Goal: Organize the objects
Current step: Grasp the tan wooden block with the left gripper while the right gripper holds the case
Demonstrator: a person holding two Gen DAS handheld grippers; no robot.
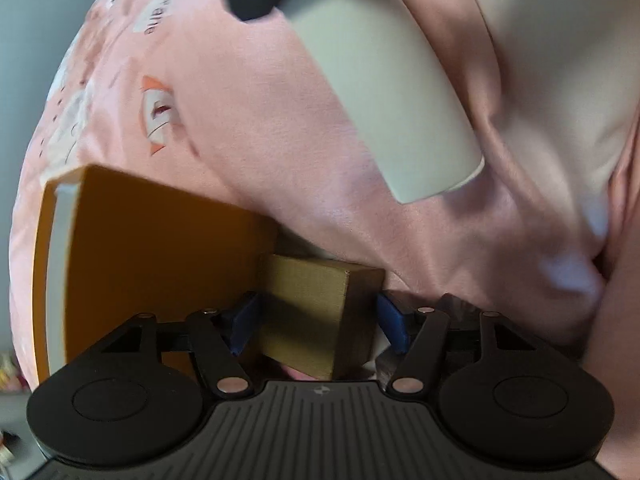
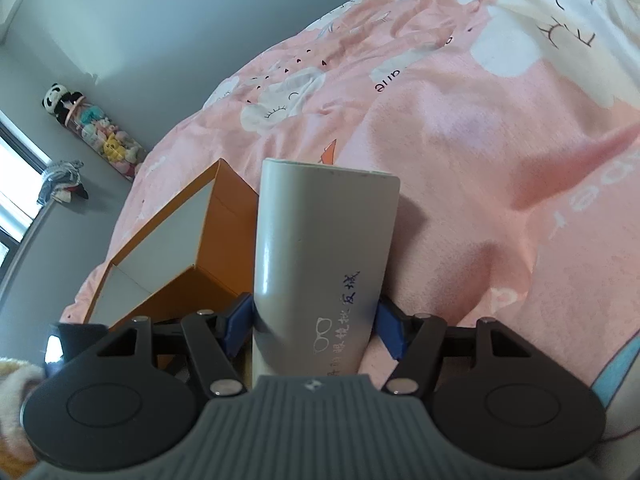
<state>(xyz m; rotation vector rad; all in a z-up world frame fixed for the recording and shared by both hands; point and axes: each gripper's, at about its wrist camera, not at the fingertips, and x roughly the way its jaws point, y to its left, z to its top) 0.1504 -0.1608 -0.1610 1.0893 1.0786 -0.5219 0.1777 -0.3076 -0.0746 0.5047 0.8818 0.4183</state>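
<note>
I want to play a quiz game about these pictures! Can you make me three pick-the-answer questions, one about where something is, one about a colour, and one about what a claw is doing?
1. Where does the open orange cardboard box sit?
A. on the pink bedcover
B. on a shelf
C. on the floor

2. What colour are the pads on the claws?
A. red
B. blue
C. yellow

3. What is the right claw doing?
A. hanging empty
B. gripping the pale grey case with handwriting
C. gripping a toy panda

Answers: 1 A, pink bedcover surrounds the box. 2 B, blue pads show on both claws. 3 B, both pads press the case's sides.
</note>
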